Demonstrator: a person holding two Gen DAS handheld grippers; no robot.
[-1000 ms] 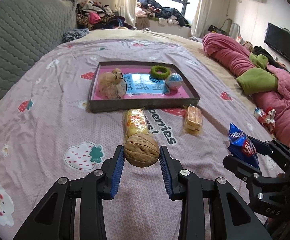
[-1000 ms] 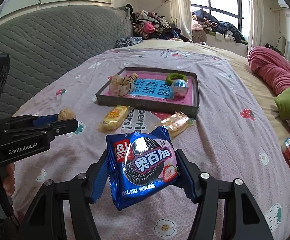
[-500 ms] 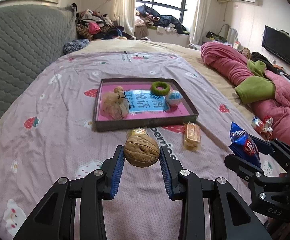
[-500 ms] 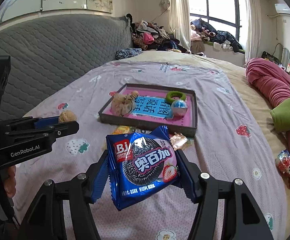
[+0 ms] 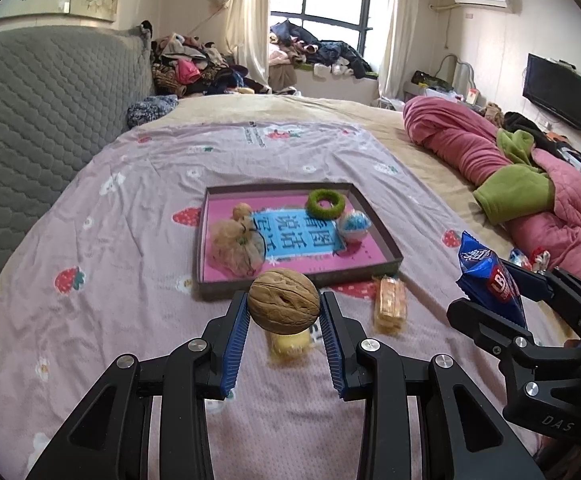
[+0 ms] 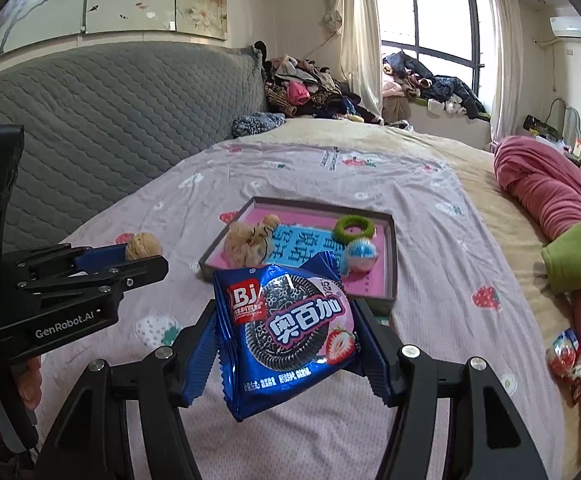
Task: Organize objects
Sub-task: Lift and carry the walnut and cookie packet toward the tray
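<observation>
My left gripper (image 5: 283,312) is shut on a brown walnut (image 5: 283,305), held above the bedspread in front of the tray (image 5: 382,268). The right wrist view shows the same walnut (image 6: 143,245) at the left. A blue cookie packet (image 6: 286,332) with a strawberry print is clamped in my right gripper (image 6: 286,340); the packet (image 5: 490,284) also shows at the right of the left wrist view. The dark tray with its pink lining (image 6: 386,276) holds a mesh bag of walnuts (image 5: 234,246), a green ring (image 5: 325,204) and a blue-white ball (image 5: 354,225).
Two wrapped snacks lie on the strawberry-print bedspread in front of the tray: a yellow one (image 5: 290,342) and an orange one (image 5: 389,305). A rolled pink quilt (image 5: 490,160) and a wrapped candy (image 6: 570,356) lie to the right. The grey headboard (image 6: 110,120) stands on the left.
Both grippers have risen with their loads, so the tray and snacks sit lower and farther in view. The grips on the walnut and the packet are unchanged.
</observation>
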